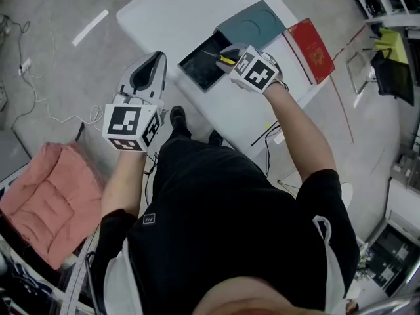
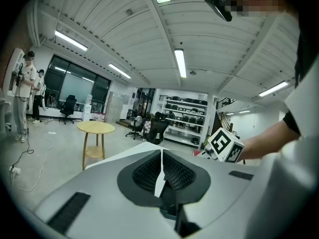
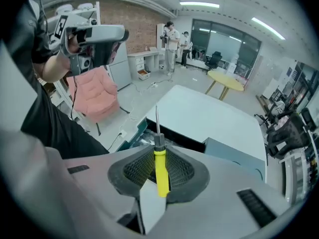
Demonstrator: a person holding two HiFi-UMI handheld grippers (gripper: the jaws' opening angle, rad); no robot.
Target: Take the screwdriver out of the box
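Observation:
My right gripper [image 1: 224, 56] is shut on the screwdriver [image 1: 227, 60], held just over the open teal box [image 1: 203, 64] on the white table [image 1: 177, 12]. In the right gripper view the yellow handle [image 3: 160, 176] sits between the pads of the right gripper [image 3: 158, 156]. The metal shaft [image 3: 157, 119] points away over the box's dark inside [image 3: 172, 139]. My left gripper [image 1: 155, 61] hangs raised off the table's left edge, away from the box. In its own view the left gripper [image 2: 161, 158] is shut with nothing in it.
The box's teal lid [image 1: 252, 23] lies open behind it, with a red booklet [image 1: 313, 50] to its right. A black cable [image 1: 268, 134] crosses the table's near edge. A pink cushioned seat [image 1: 49, 202] stands at the lower left. A round wooden table [image 2: 96, 128] and people stand farther off.

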